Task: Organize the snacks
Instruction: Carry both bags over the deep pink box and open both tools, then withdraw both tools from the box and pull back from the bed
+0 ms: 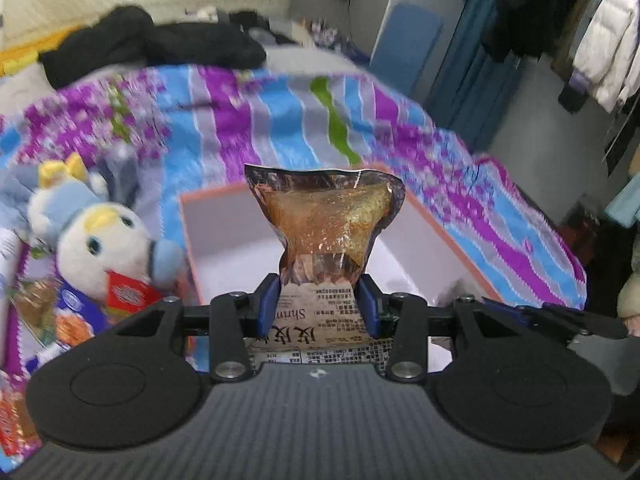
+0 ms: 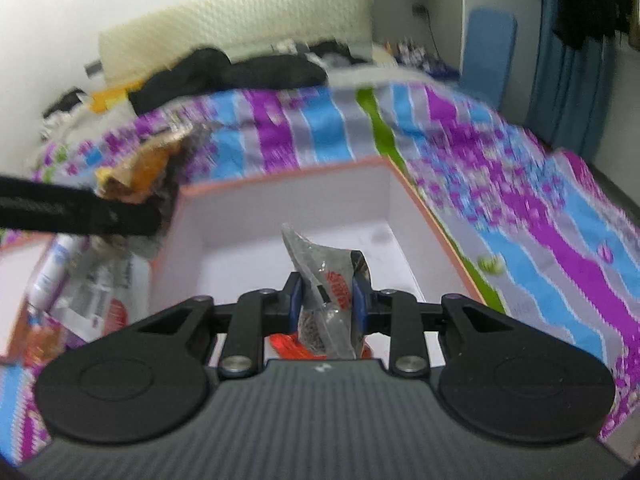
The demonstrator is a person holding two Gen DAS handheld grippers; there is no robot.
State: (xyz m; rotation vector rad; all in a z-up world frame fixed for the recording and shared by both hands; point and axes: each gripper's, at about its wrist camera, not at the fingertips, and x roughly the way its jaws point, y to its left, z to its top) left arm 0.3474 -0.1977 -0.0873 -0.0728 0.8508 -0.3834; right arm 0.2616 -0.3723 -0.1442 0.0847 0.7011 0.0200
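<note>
Left wrist view shows the left gripper (image 1: 318,300) pinching a brown shrimp-snack packet (image 1: 326,220) above the open box (image 1: 208,200), while the right gripper (image 2: 327,300) clamps a clear packet (image 2: 320,264) over it; either slippery film could slide free and land on the bedspread (image 2: 520,208).

Striped bedspread (image 1: 280,120) (purple, blue), cream headboard (image 2: 240,16), hanging coats (image 1: 600,40).

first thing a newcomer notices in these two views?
Each tongs pinches a snack: the left tongs a crinkled amber packet, the right tongs a grey packet. Both hang over a white box on the purple-blue striped bedspread; a plush penguin sits left.
</note>
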